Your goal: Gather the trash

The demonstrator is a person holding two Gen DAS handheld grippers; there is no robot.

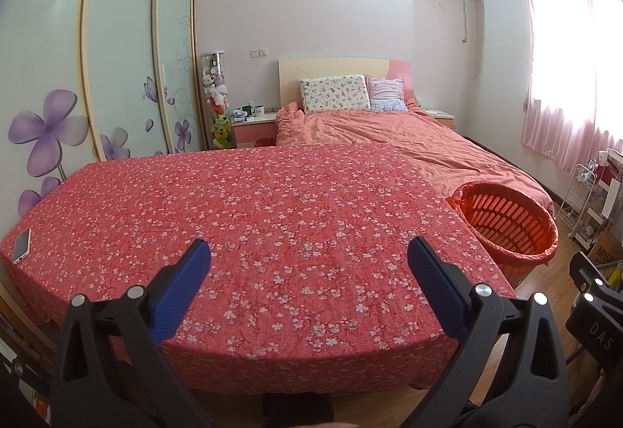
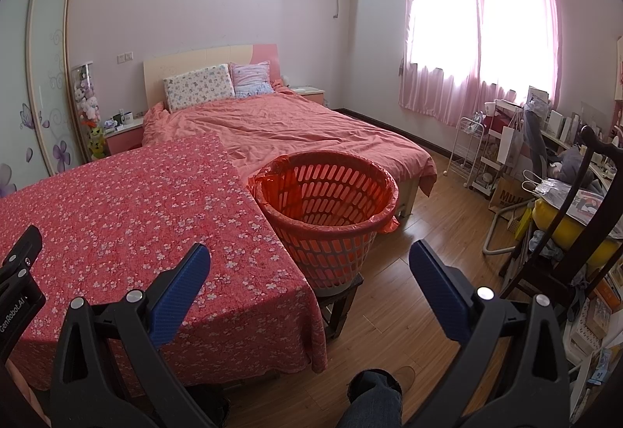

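Left wrist view: the left gripper (image 1: 309, 253) hangs over the near edge of the floral table (image 1: 249, 218), fingers spread wide and holding nothing, with a phone (image 1: 22, 245) lying at the table's far left edge and the orange basket (image 1: 506, 221) just off its right corner. Right wrist view: the right gripper (image 2: 309, 256) is also wide open and empty, between table (image 2: 128, 218) and wood floor (image 2: 409, 233), the basket (image 2: 327, 210), lined with what looks like a red bag, dead ahead on a low stand and touching the table; I can make out no trash on the cloth.
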